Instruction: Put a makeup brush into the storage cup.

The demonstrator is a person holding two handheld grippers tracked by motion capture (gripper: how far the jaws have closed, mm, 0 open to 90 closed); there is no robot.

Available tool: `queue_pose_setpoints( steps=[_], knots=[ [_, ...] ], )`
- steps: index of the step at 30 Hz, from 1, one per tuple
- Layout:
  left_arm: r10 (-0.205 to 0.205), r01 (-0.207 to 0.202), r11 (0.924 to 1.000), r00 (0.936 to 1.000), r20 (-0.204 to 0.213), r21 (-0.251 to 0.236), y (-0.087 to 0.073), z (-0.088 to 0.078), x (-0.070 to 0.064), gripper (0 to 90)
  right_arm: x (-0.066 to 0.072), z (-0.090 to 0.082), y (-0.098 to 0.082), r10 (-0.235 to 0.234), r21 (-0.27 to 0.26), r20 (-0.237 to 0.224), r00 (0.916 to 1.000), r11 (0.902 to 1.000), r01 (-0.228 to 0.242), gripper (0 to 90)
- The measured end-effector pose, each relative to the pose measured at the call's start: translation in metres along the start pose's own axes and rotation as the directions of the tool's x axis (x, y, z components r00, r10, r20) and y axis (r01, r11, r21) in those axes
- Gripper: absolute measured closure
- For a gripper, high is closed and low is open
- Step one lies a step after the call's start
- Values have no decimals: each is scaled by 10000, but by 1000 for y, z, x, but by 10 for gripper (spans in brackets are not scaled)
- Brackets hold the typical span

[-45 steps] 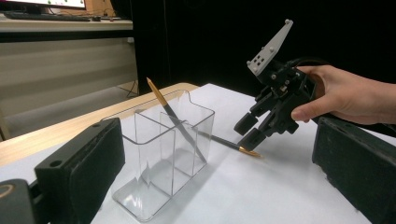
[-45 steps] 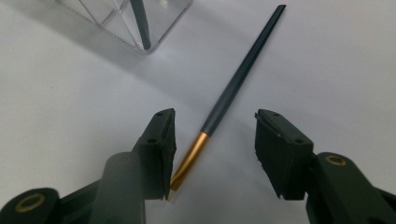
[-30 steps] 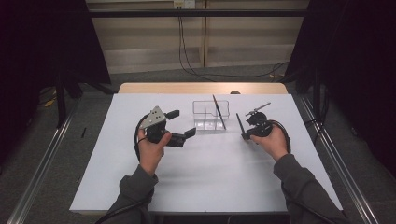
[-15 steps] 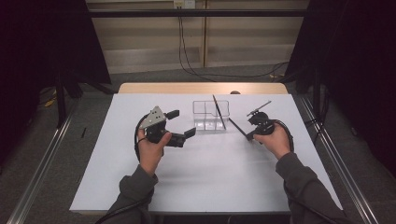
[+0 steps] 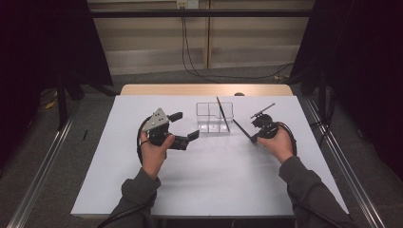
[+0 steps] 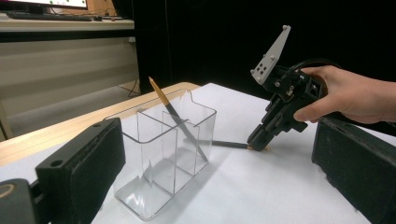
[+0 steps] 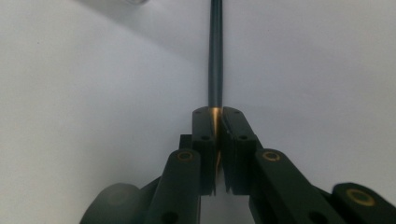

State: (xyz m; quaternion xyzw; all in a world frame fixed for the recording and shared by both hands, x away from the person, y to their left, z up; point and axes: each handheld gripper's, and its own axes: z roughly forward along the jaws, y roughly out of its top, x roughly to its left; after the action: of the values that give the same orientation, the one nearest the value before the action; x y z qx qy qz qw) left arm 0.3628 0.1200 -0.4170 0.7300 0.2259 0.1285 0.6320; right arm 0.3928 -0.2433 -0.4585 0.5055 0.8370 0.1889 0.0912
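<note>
Clear plastic organiser (image 5: pixel 215 118) with one pencil (image 5: pixel 222 113), probably touching clamped dark pencil (image 7: pixel 215 56).

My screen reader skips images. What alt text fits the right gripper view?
The right gripper has its black jaws shut on the gold end of a dark pencil, which runs straight away over the white table.

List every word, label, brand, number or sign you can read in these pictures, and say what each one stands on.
None can be read.
The pencil held by the right hand-held gripper, the pencil in the clear organizer and the left hand-held gripper show no lettering.
In the left gripper view, the screen at the top left edge carries marks too small and blurred to read.
</note>
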Motion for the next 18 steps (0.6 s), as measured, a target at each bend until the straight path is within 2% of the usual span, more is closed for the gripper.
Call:
queue_pose_setpoints(
  steps=[3,5,6,10,11,13,14,15,18],
  knots=[
    [17,-16,10000,9999,-106,52,0,0,-1,25,0,-1,0,-195,130,93,9998,9997,194,855],
    [-16,16,10000,10000,-73,22,1,0,-1,25,1,-2,-1,-146,225,181,9997,9996,142,856],
    [-21,21,10000,10000,-60,-15,0,0,-1,25,-1,-3,-1,-217,265,165,9996,9994,213,856],
    [62,-62,10000,10000,-58,22,1,0,-1,25,-5,-8,-4,-79,167,-36,10000,9998,79,856],
    [57,-57,10000,10000,-54,8,1,0,-1,25,-5,-10,-5,42,276,-48,10000,9996,-40,857],
    [89,-89,10000,10000,8,9,1,1,-2,25,-6,-10,-6,-171,198,14,9999,9997,171,856],
    [88,-88,10000,9999,64,36,1,1,-2,25,-6,-11,-7,-136,383,-61,9999,9992,138,856],
    [23,-22,10000,9999,-129,44,1,1,-3,25,-7,-11,-7,-148,243,-49,9999,9996,150,856],
    [-20,20,10000,9999,-104,41,0,2,-3,25,-9,-11,-9,-102,466,-38,9999,9989,104,855]
  ],
)
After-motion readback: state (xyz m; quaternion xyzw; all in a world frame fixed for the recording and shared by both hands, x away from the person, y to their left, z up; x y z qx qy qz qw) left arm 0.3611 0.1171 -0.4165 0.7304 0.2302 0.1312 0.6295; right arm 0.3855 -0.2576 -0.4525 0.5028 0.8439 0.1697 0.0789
